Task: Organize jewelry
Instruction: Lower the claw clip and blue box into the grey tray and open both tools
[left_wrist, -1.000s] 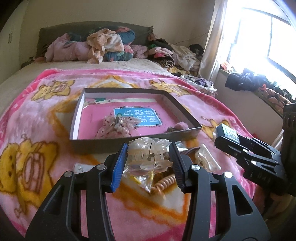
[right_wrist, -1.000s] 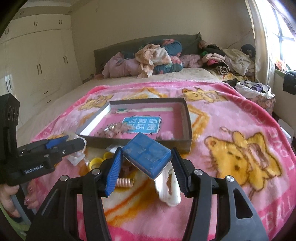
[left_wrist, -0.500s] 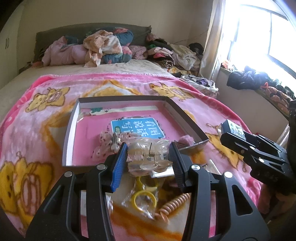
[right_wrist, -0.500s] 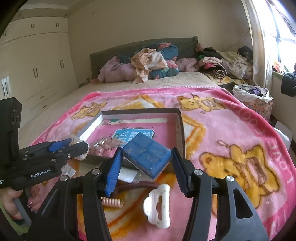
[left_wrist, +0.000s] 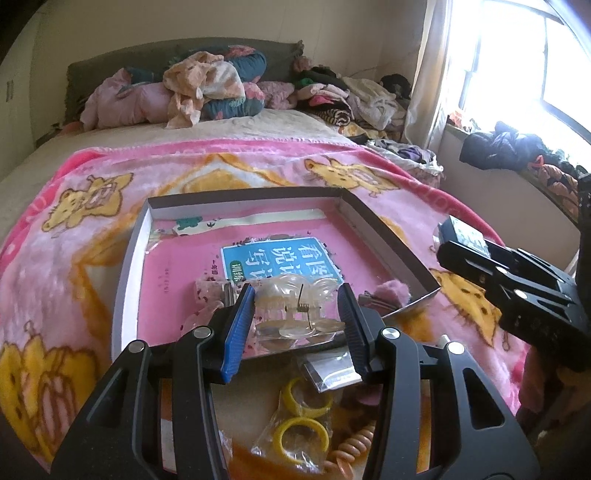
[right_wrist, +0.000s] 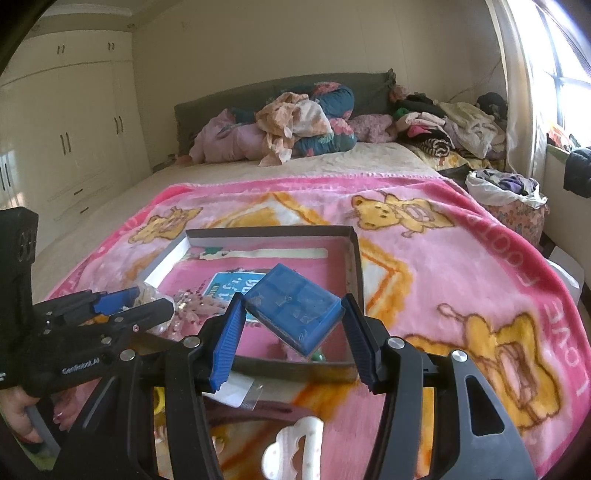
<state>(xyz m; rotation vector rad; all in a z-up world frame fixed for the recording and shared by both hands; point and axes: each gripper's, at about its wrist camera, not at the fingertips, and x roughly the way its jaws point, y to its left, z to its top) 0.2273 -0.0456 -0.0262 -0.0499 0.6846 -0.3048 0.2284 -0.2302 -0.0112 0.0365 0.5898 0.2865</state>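
Observation:
My left gripper (left_wrist: 295, 325) is shut on a clear plastic hair claw clip (left_wrist: 295, 306) and holds it over the near edge of the shallow grey box (left_wrist: 384, 236) with a pink floor. My right gripper (right_wrist: 291, 339) is shut on a blue plastic case (right_wrist: 295, 314), tilted, above the box's near right corner (right_wrist: 354, 258). Inside the box lie a blue card (left_wrist: 280, 258), a speckled pink hair bow (right_wrist: 192, 306) and a small pink fluffy piece (left_wrist: 395, 290). The right gripper also shows at the right of the left wrist view (left_wrist: 458, 240).
On the pink bear blanket (right_wrist: 461, 277) before the box lie bagged yellow rings (left_wrist: 303, 424), an orange spiral hair tie (left_wrist: 354, 443), a small silver packet (left_wrist: 328, 373), a white claw clip (right_wrist: 295, 450) and a dark hair band (right_wrist: 258, 413). Clothes are piled at the headboard (right_wrist: 295, 122).
Both grippers have moved forward and up with their loads, from over the loose items on the blanket to over the box's near edge.

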